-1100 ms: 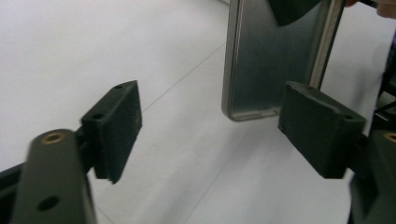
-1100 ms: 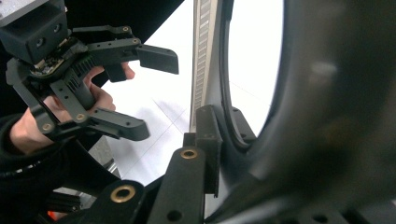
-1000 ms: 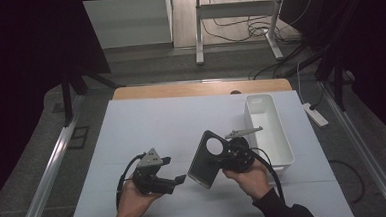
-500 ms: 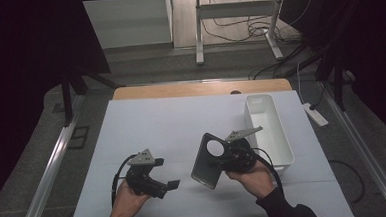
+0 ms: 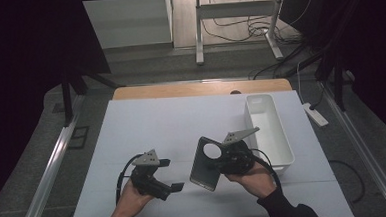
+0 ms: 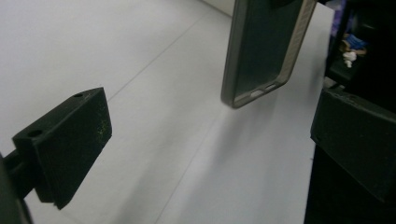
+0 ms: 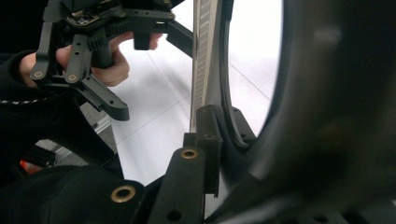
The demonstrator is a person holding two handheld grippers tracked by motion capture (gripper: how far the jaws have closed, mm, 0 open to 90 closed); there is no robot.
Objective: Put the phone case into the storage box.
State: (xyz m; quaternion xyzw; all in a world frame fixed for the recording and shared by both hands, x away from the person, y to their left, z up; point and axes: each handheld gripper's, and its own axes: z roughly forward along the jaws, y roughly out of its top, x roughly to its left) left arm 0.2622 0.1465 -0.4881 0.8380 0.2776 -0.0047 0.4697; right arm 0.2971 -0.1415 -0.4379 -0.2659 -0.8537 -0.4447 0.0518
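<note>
High view, item one: phone case [image 5: 207,164], dark grey, lighter rim, round camera cut-out near its top edge, held tilted above the white table sheet [image 5: 157,130]. Right gripper [image 5: 223,161] clamped on the case's upper part, at 3 o'clock of it. Left gripper [image 5: 170,176] at 9 o'clock of the case, just beside it, apart; jaws have just been opening, now wide, nothing between them. White bin [image 5: 269,129] at 2 o'clock. Wooden table edge [image 5: 200,89] at 12 o'clock. Dim room beyond: grey floor, cables, metal stand legs.
</note>
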